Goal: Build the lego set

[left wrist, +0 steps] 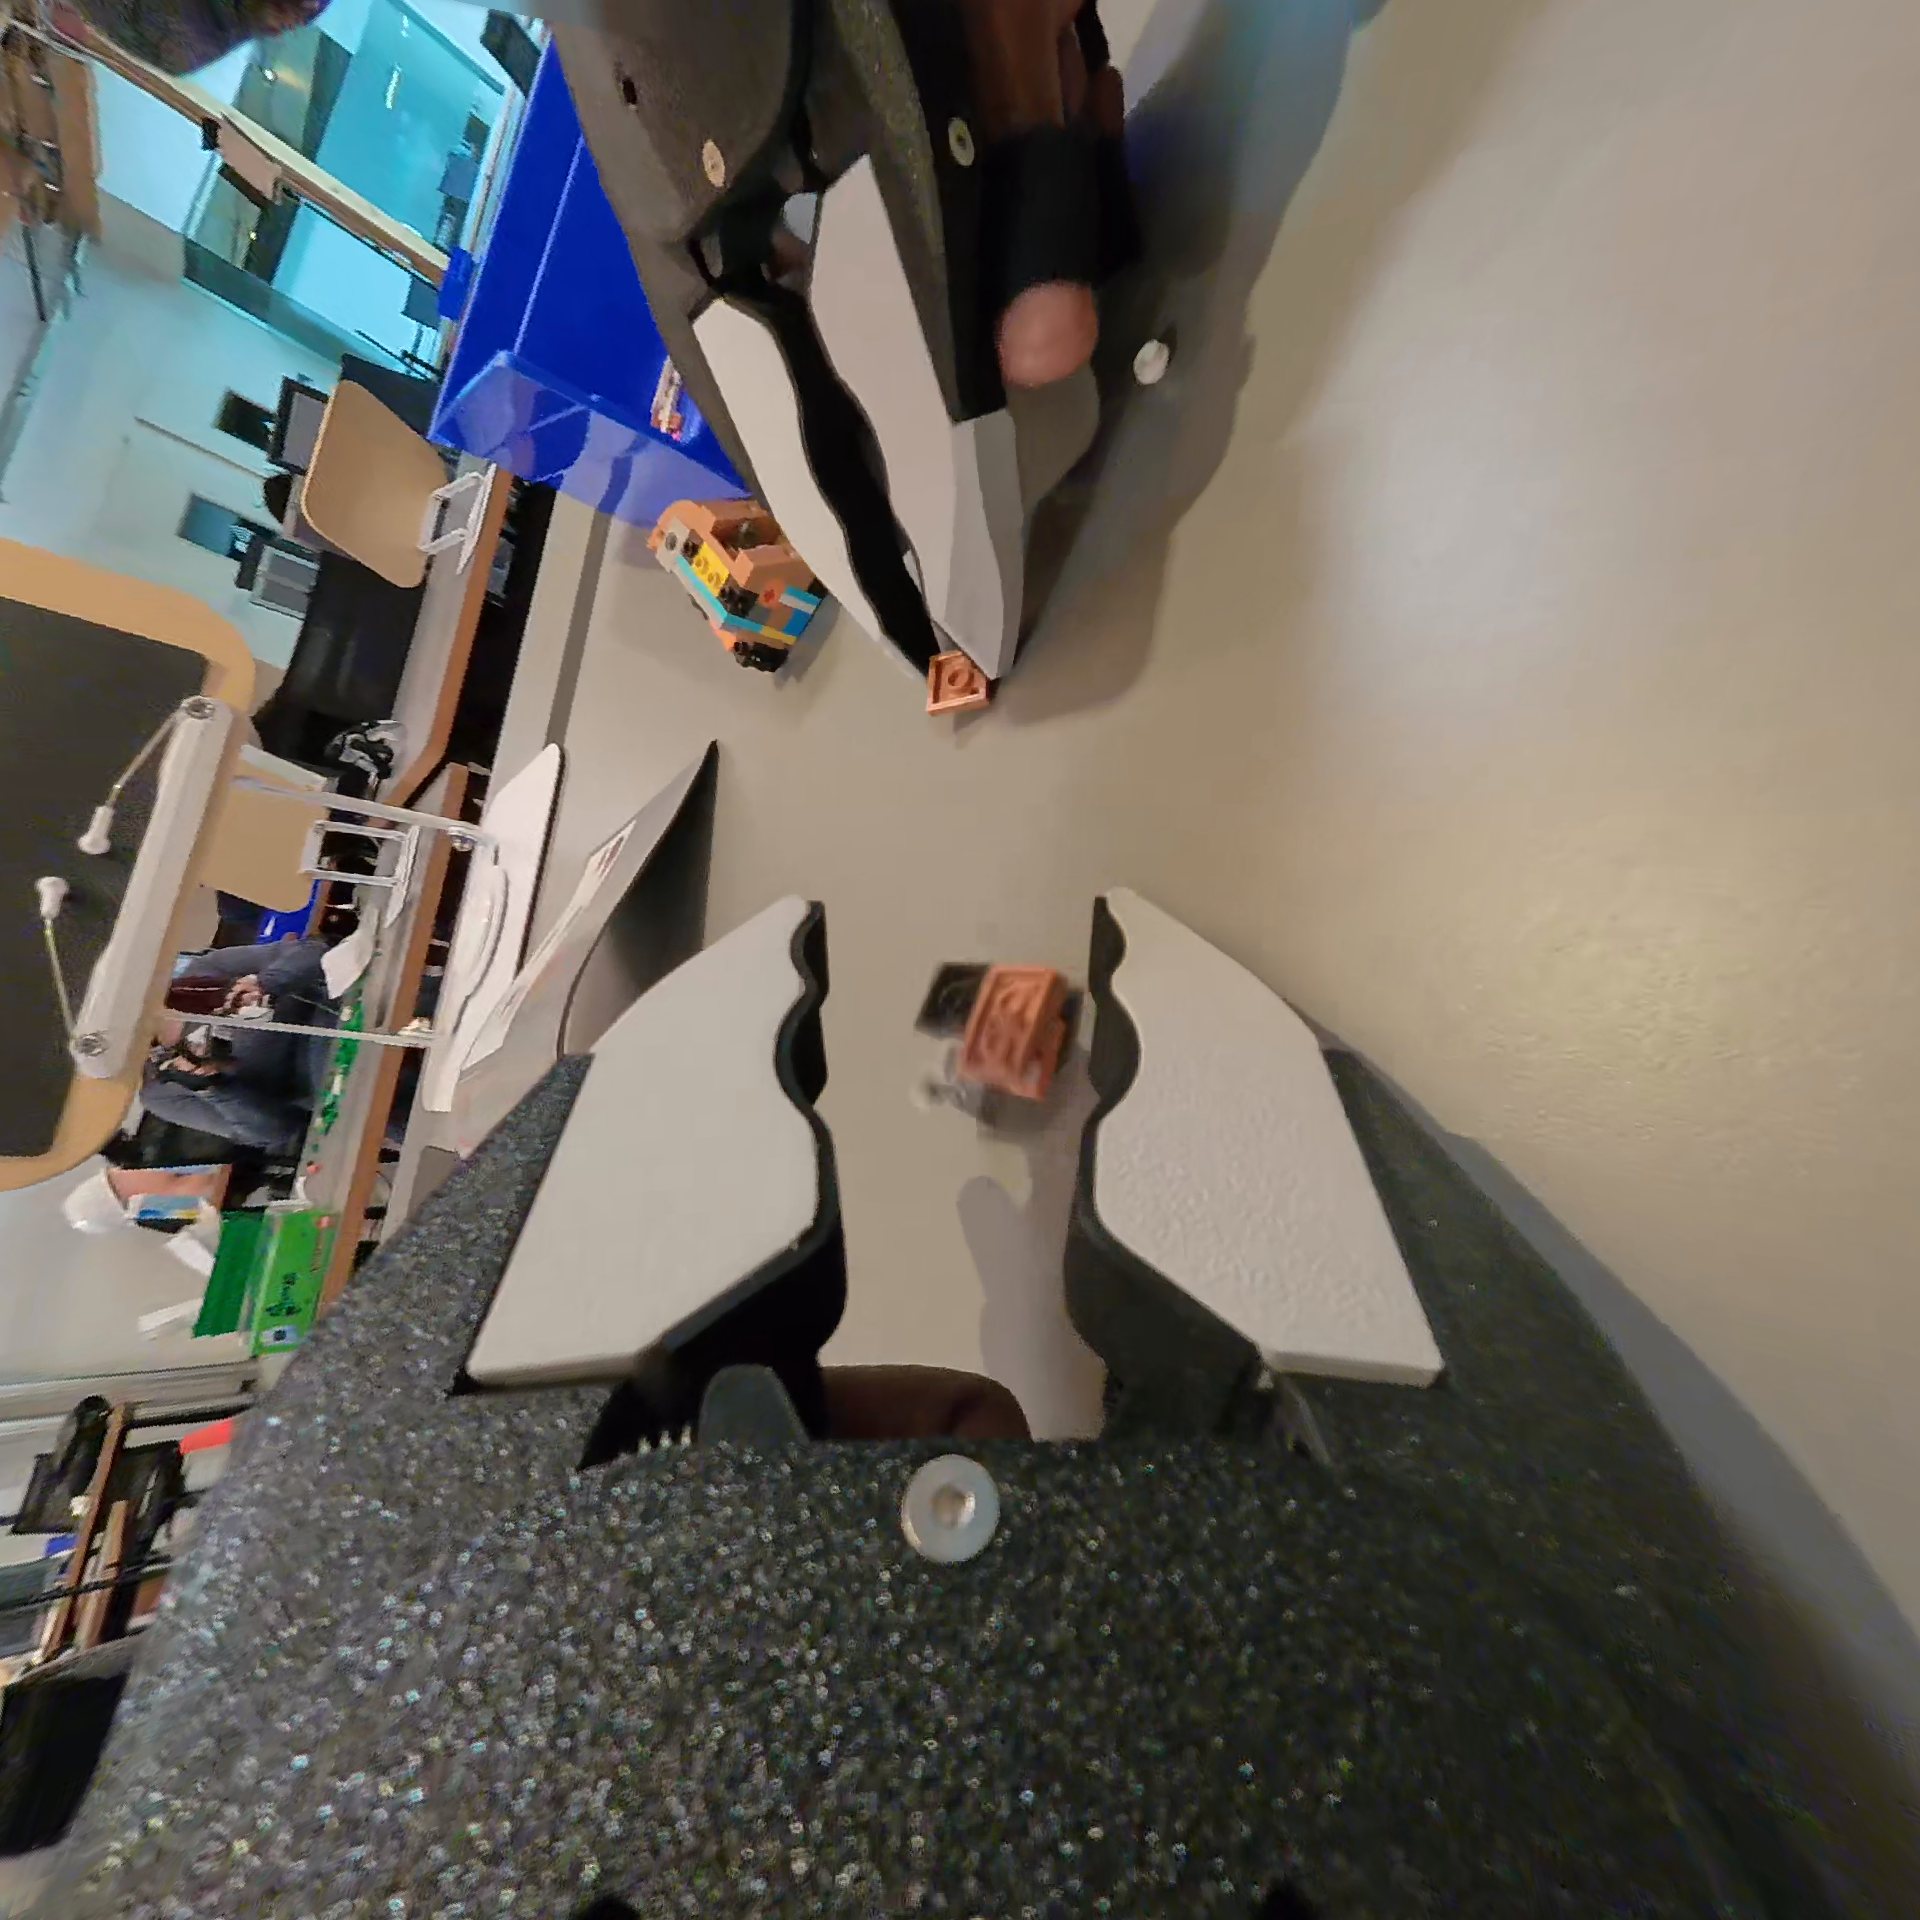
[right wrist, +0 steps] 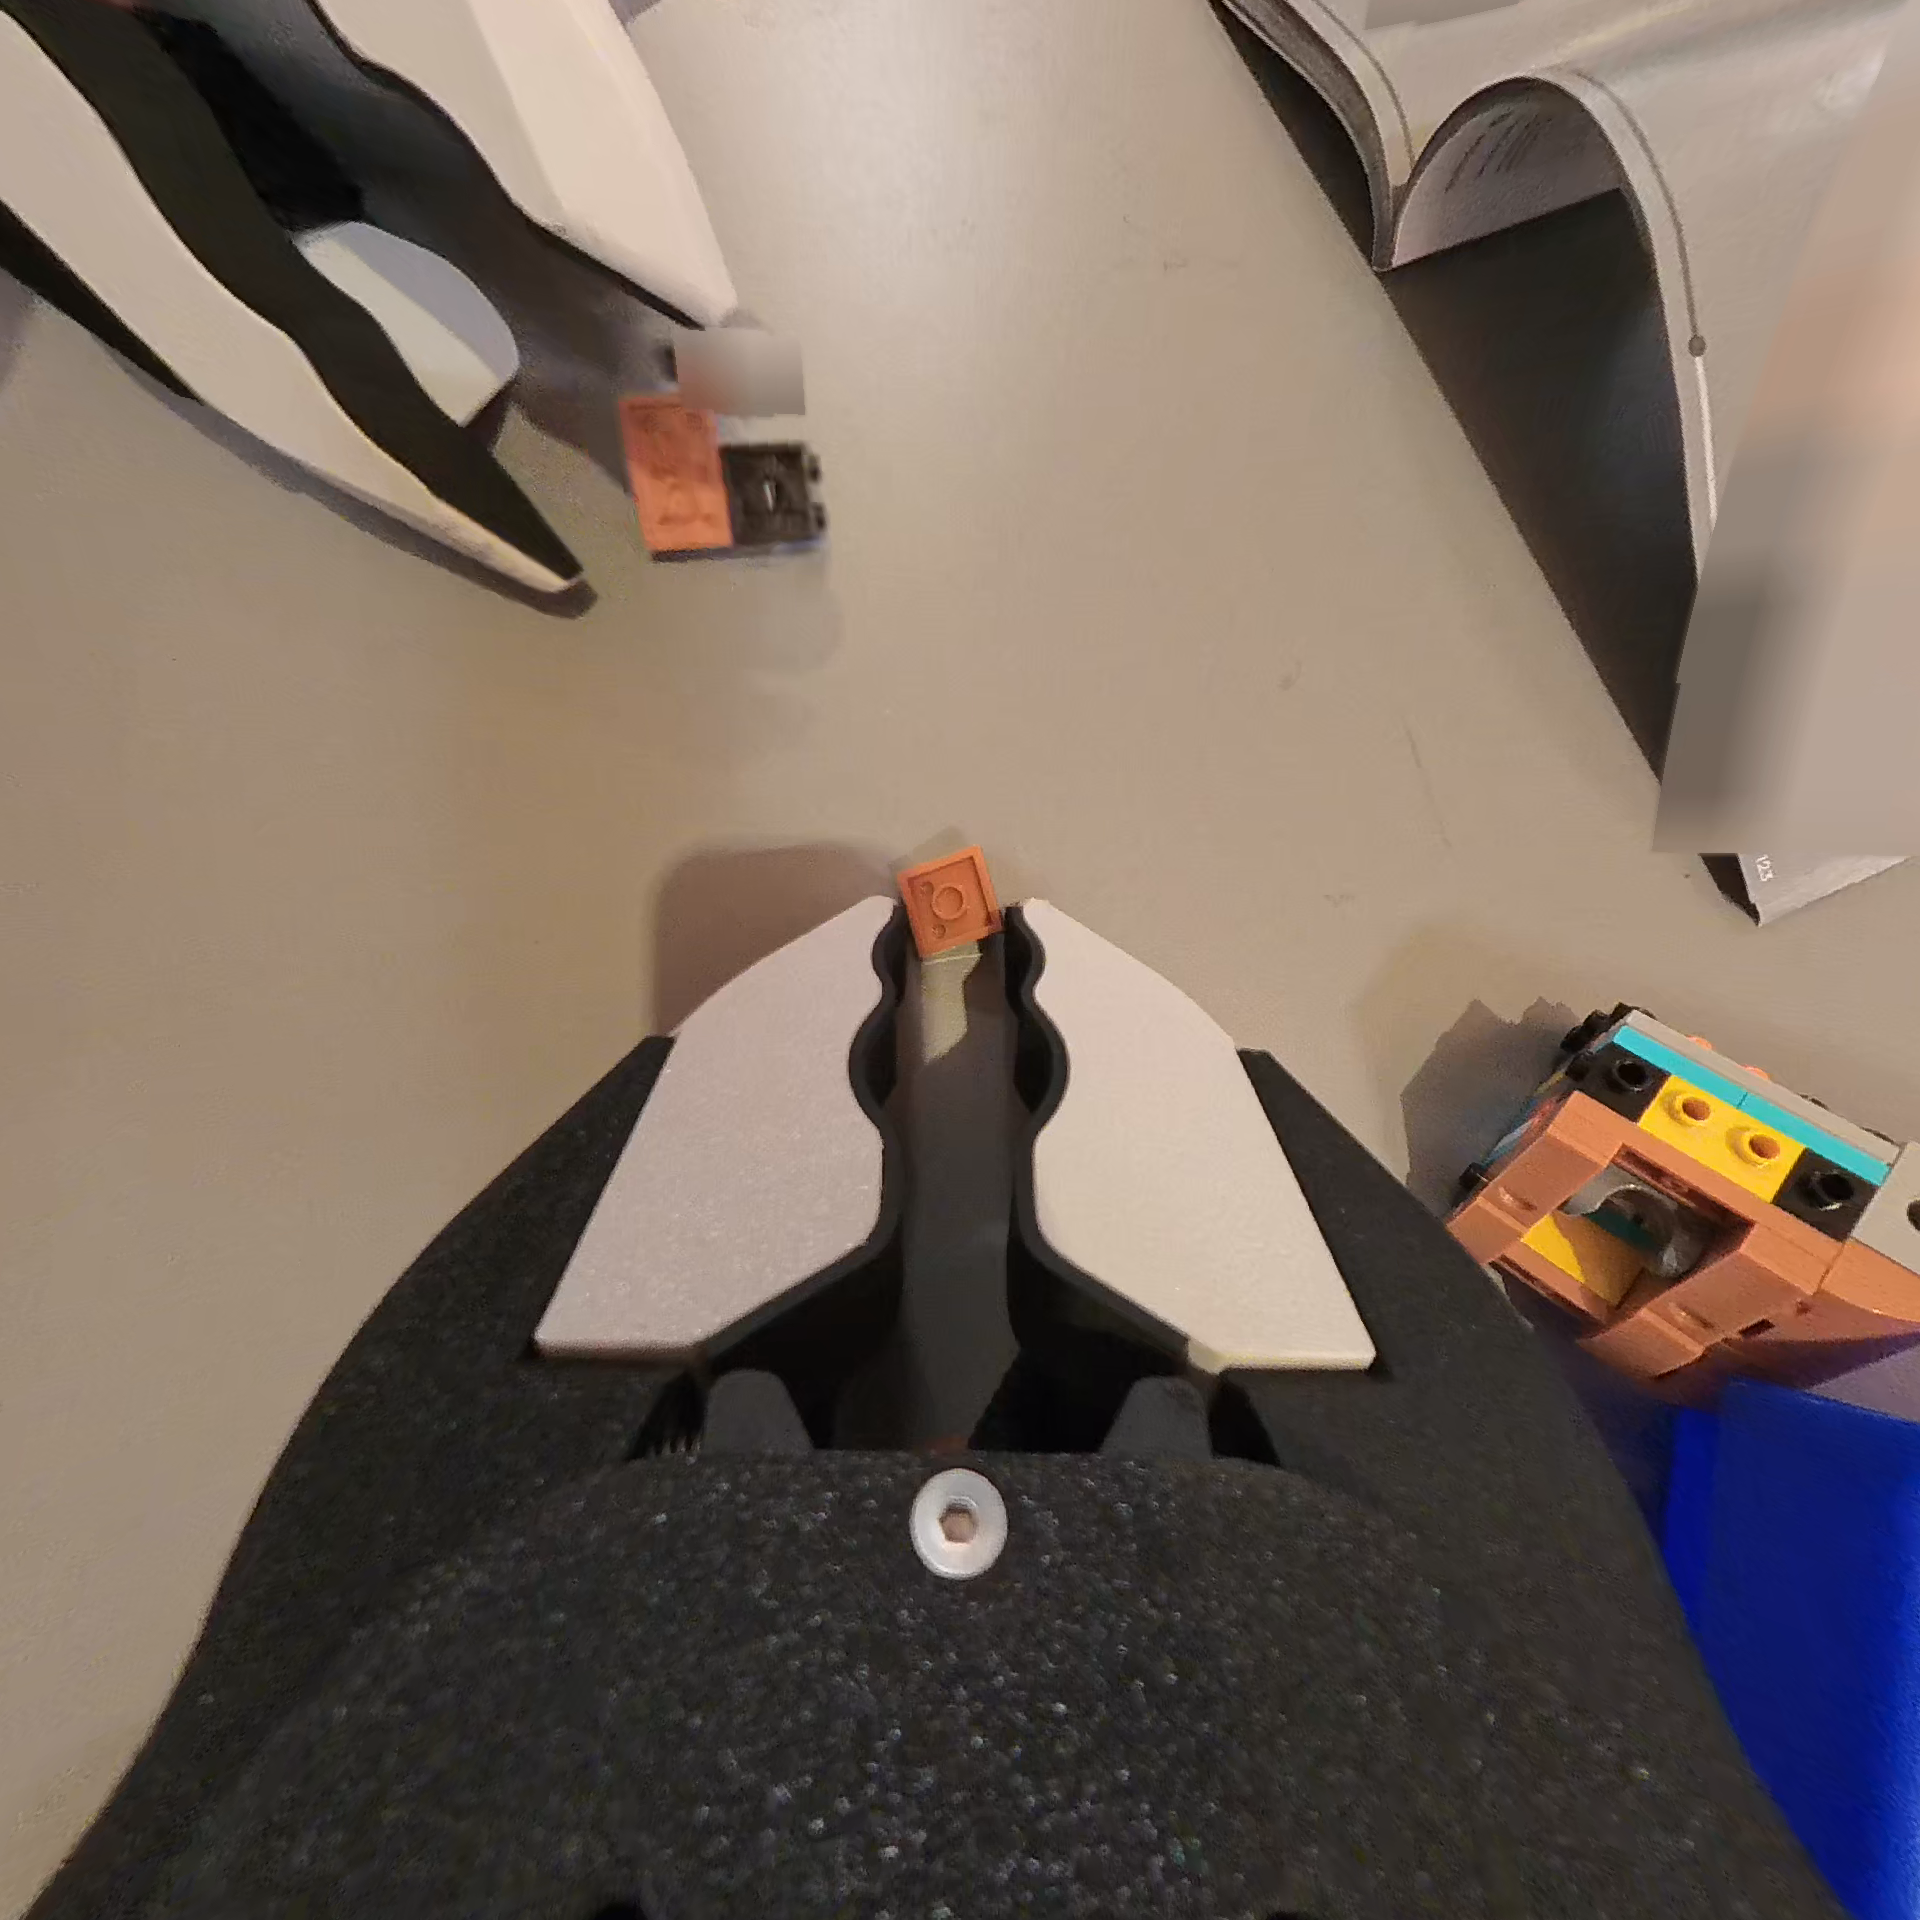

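Observation:
My right gripper [right wrist: 951, 906] is shut on a small brown square plate [right wrist: 948, 900], underside showing, just above the grey table; it also shows in the left wrist view [left wrist: 958, 684]. My left gripper [left wrist: 956, 940] is open, with a small sub-assembly of a brown plate [left wrist: 1013, 1029] and a black piece [left wrist: 951, 997] lying on the table between its fingers. The same sub-assembly shows in the right wrist view [right wrist: 681, 473]. The partly built model [right wrist: 1704, 1195], brown, yellow, teal and black, lies on its side to the right; it also shows in the left wrist view [left wrist: 743, 582].
An open instruction booklet [right wrist: 1558, 260] lies at the far right of the table. A blue bin [left wrist: 561, 312] stands behind the model, also at the lower right of the right wrist view [right wrist: 1808, 1579]. Chairs and seated people are beyond the table edge. The left gripper's tips are roughly 9 cm from the right gripper's.

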`<action>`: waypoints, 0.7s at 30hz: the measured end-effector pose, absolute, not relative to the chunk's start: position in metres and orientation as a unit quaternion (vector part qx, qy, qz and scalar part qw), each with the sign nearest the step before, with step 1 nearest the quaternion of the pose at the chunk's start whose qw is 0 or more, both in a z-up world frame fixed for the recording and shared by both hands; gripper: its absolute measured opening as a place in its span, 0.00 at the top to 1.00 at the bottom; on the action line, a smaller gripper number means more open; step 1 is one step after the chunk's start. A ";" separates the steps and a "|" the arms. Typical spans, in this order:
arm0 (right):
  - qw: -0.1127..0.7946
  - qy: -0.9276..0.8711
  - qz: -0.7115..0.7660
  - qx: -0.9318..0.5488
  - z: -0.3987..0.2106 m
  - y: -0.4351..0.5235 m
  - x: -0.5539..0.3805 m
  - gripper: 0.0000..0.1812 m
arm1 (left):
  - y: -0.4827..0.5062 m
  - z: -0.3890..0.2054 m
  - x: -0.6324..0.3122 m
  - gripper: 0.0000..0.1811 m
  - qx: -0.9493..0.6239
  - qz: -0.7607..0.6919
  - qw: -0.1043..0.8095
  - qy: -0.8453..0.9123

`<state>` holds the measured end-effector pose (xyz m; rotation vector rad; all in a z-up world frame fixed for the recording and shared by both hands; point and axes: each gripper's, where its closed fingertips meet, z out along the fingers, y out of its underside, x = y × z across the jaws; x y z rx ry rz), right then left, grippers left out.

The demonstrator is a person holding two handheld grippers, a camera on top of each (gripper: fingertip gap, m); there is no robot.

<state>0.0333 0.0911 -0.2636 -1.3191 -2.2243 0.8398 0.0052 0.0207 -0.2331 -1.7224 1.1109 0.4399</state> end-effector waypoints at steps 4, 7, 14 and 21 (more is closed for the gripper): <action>0.212 -0.801 0.300 -0.472 -0.264 0.092 0.033 0.90 | 0.018 -0.222 -0.002 0.73 -0.732 0.164 0.514 0.417; 0.215 -0.803 0.298 -0.469 -0.263 0.092 0.033 0.90 | 0.012 -0.219 -0.015 0.73 -0.760 0.136 0.514 0.373; 0.230 -0.804 0.297 -0.461 -0.259 0.092 0.031 0.87 | 0.004 -0.238 -0.040 0.73 -0.837 0.058 0.456 0.296; 0.250 -0.794 0.300 -0.465 -0.251 0.095 0.030 0.86 | 0.012 -0.248 -0.023 0.73 -0.884 -0.070 0.418 0.198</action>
